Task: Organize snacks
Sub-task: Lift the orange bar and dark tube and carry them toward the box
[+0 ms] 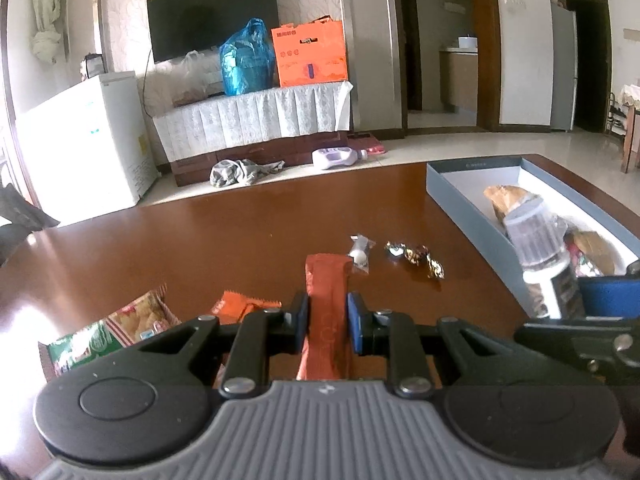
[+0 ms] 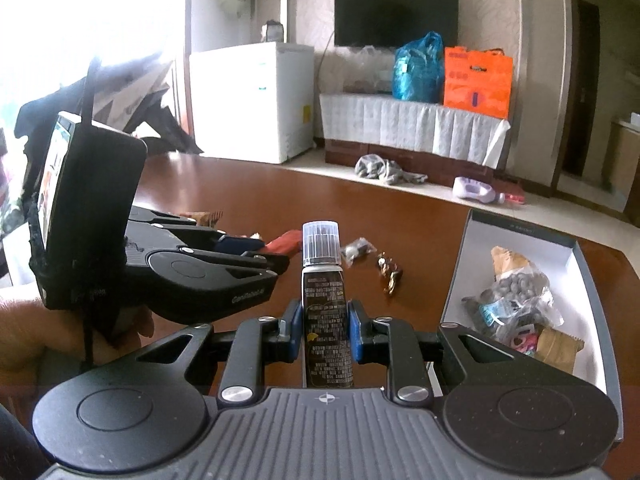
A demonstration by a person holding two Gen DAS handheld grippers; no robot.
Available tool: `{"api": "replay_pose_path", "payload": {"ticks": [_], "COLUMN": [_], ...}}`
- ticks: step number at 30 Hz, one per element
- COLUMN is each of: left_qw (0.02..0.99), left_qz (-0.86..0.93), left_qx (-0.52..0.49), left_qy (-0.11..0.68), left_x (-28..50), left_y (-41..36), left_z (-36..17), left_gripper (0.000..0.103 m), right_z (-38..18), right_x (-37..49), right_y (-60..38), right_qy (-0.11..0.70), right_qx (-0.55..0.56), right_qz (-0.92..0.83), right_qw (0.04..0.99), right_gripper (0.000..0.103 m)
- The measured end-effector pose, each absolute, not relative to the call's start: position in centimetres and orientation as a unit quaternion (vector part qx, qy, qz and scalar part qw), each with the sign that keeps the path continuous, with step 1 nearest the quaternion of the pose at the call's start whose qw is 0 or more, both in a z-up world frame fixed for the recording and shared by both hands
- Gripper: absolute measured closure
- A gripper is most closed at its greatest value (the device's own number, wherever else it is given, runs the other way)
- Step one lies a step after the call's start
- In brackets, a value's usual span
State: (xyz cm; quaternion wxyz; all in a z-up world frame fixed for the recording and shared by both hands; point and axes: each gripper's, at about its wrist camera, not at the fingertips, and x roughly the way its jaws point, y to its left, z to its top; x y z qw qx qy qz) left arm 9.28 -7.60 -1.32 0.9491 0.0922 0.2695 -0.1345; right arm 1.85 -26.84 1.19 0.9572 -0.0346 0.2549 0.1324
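We see our left gripper [image 1: 327,328] pinching an orange snack bar [image 1: 326,312] between its blue pads, the wrapper running lengthwise out past the fingertips above the brown surface [image 1: 200,240]. Our right gripper [image 2: 327,330] is clamped on a dark tube [image 2: 326,320] with a ribbed clear cap [image 2: 321,242], held upright between its pads; from the left wrist view that same tube stands at the near edge of the grey box [image 1: 460,204]. Just beside the bar on the surface lie a small orange packet [image 1: 240,306] and a green and red snack bag [image 1: 108,336] to the left, a small clear-wrapped sweet [image 1: 360,252] just ahead, and three foil-wrapped candies [image 1: 416,258] to the right. The open box sits at the right side of the surface and holds a brown paper packet [image 2: 510,260], a clear bag of dark round pieces [image 2: 516,296] and some smaller wrapped items we cannot make out.
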Motion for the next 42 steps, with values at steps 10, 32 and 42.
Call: {"api": "replay_pose_path", "payload": {"ticks": [10, 32, 42], "left_qw": [0.951, 0.936, 0.922], "left_qz": [-0.148, -0.247, -0.289], "left_qx": [0.103, 0.136, 0.14], "left_qy": [0.252, 0.209, 0.217], "left_x": [9.5, 13.2, 15.1], "left_y": [-9.6, -24.6, -31.1], "left_z": [0.9, 5.3, 2.6], "left_gripper": [0.084, 0.084, 0.084], "right_z": [3.2, 2.1, 0.5], "right_x": [1.7, 4.9, 6.5], "right_y": [-28.7, -37.2, -39.2], "right_qy": [0.227, 0.227, 0.265], "right_qx": [-0.01, 0.013, 0.031], "right_qz": [0.115, -0.002, -0.039], "right_qw": [0.967, 0.974, 0.963], "right_gripper": [0.078, 0.078, 0.078]}}
